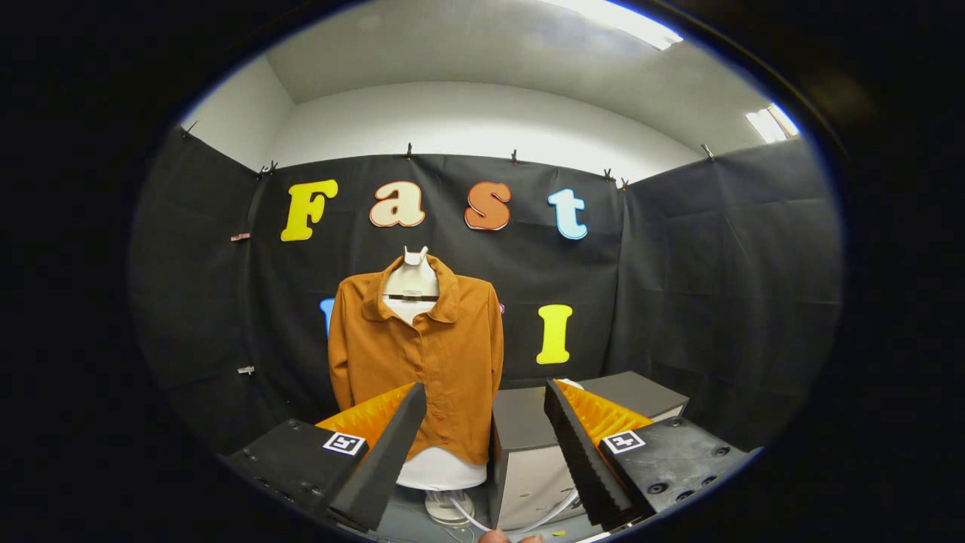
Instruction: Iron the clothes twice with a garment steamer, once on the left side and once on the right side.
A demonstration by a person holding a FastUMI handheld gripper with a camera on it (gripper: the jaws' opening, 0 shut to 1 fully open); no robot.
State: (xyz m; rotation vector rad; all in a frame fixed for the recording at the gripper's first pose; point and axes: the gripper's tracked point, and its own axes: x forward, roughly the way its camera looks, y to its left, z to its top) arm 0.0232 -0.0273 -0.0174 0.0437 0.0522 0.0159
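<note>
An orange-brown buttoned shirt [418,362] hangs on a white mannequin torso [411,280], beyond the fingers and a little toward the left one. My gripper [486,411] is open, with a wide gap between its two black, orange-backed fingers [392,445] and nothing held. A small white rounded shape [571,384] peeks over the right finger on top of the grey box; I cannot tell whether it is the steamer. A white cord [475,519] runs along the floor from the mannequin's base toward the box.
A grey box [528,445] stands right of the mannequin, just ahead between the fingers. The mannequin's round white base [446,507] rests on the grey floor. Black cloth walls close the booth behind and on both sides. A fingertip [497,537] shows below the fingers.
</note>
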